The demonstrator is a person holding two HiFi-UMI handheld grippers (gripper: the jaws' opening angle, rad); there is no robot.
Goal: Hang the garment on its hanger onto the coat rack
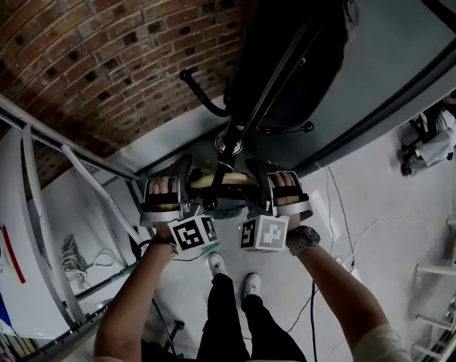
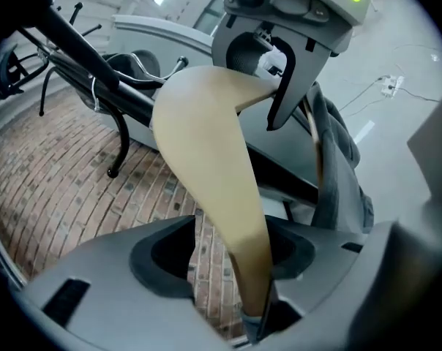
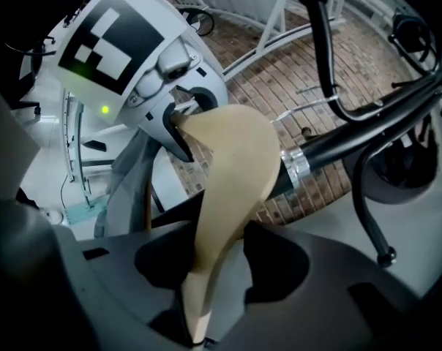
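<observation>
A beige wooden hanger (image 1: 221, 179) spans the gap between my two grippers, just below the black coat rack pole (image 1: 277, 74) and its curved hook (image 1: 201, 96). My left gripper (image 1: 184, 189) is shut on one arm of the hanger (image 2: 206, 159); the arm narrows down between its jaws (image 2: 261, 298). My right gripper (image 1: 260, 187) is shut on the other arm (image 3: 232, 167), pinched low between its jaws (image 3: 199, 298). The grey garment (image 2: 338, 159) drapes from the hanger (image 3: 129, 174). The pole with its silver collar (image 3: 298, 163) passes close behind the hanger.
A dark bulky item (image 1: 296, 44) hangs on the rack above. Rack hooks (image 3: 323, 42) jut out on several sides. A brick surface (image 1: 100, 44) lies behind, a white cabinet (image 1: 16, 232) at left, cables (image 1: 84, 259) on the floor, and white shelving (image 1: 439, 277) at right.
</observation>
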